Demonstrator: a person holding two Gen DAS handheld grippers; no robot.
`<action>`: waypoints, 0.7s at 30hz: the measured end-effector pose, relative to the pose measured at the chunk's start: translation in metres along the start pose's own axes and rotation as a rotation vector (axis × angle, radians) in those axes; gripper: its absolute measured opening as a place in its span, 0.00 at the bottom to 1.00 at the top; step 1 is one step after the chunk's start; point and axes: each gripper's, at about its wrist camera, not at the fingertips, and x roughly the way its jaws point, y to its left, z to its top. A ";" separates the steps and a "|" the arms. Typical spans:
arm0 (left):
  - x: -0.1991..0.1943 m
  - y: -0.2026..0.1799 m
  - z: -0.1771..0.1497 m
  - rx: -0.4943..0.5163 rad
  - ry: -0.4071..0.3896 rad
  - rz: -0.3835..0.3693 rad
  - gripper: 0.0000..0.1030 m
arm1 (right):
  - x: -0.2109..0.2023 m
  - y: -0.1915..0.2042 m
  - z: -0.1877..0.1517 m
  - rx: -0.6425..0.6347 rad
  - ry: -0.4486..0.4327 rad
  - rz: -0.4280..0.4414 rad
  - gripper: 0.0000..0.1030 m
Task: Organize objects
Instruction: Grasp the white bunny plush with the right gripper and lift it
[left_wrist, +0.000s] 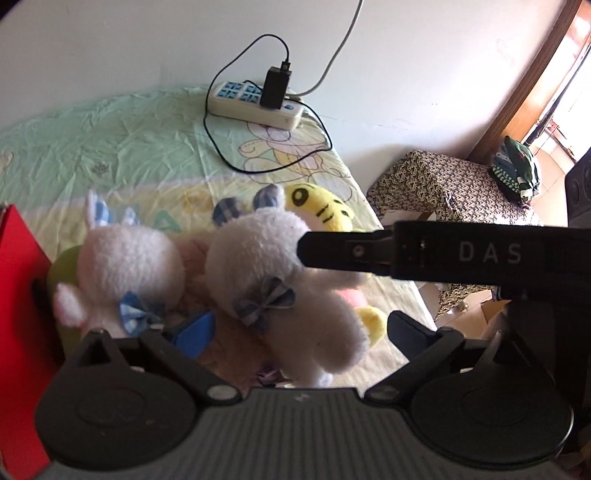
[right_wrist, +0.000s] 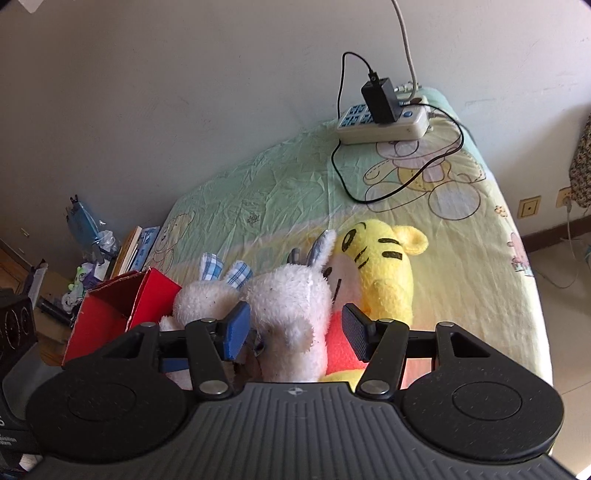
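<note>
The right gripper (right_wrist: 293, 334) pinches the white rabbit (right_wrist: 291, 314) between its pads; the left gripper (left_wrist: 295, 332) is spread around the same toy. Lift straight up (the tiger (right_wrist: 380, 269) leans alongside), toward the red box (right_wrist: 122, 314) at left.

Left claw (left_wrist: 295, 332) tilting steeply downward, its blue-padded fingers (left_wrist: 195, 334) standing wide apart and pressing on nothing, right claw (right_wrist: 293, 330) angling downward, its fingers (right_wrist: 236, 326) about half spread, right claw's black body reaching across the left wrist view
</note>
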 end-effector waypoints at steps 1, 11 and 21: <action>0.008 -0.001 0.001 -0.018 0.009 -0.009 0.92 | 0.004 -0.001 0.001 0.005 0.015 0.005 0.56; 0.030 0.018 0.008 -0.098 0.043 -0.081 0.72 | 0.023 -0.013 0.004 0.056 0.102 0.095 0.44; -0.005 0.008 0.005 -0.056 -0.030 -0.067 0.66 | 0.002 -0.003 0.006 0.027 0.046 0.145 0.38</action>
